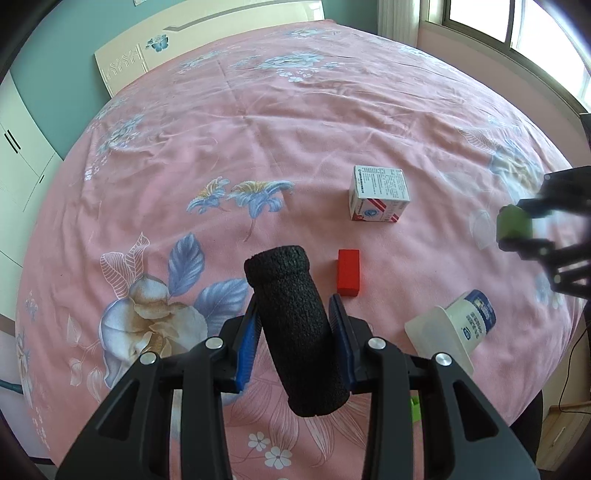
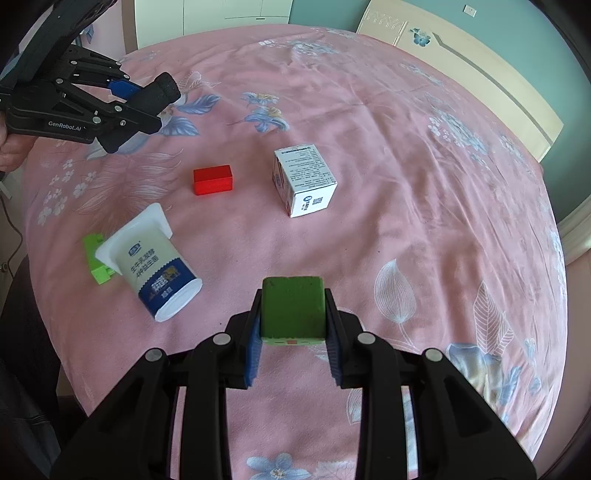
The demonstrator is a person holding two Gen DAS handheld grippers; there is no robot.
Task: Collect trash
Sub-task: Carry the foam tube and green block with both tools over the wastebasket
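My left gripper (image 1: 295, 314) is shut on a black foam cylinder (image 1: 291, 328) and holds it above the pink floral bedsheet (image 1: 221, 147); it also shows in the right wrist view (image 2: 147, 99). My right gripper (image 2: 293, 317) is shut on a green sponge block (image 2: 293, 306), seen blurred in the left wrist view (image 1: 515, 223). On the sheet lie a red block (image 1: 348, 272) (image 2: 213, 179), a white medicine box (image 1: 379, 198) (image 2: 304, 179), and a tipped white-and-blue yogurt cup (image 1: 454, 328) (image 2: 151, 258).
A bright green plastic piece (image 2: 96, 258) lies partly under the yogurt cup's rim. A cream headboard (image 1: 207, 40) stands at the far side of the bed. White cabinets (image 1: 18, 147) are at the left, a window (image 1: 517, 22) at the right.
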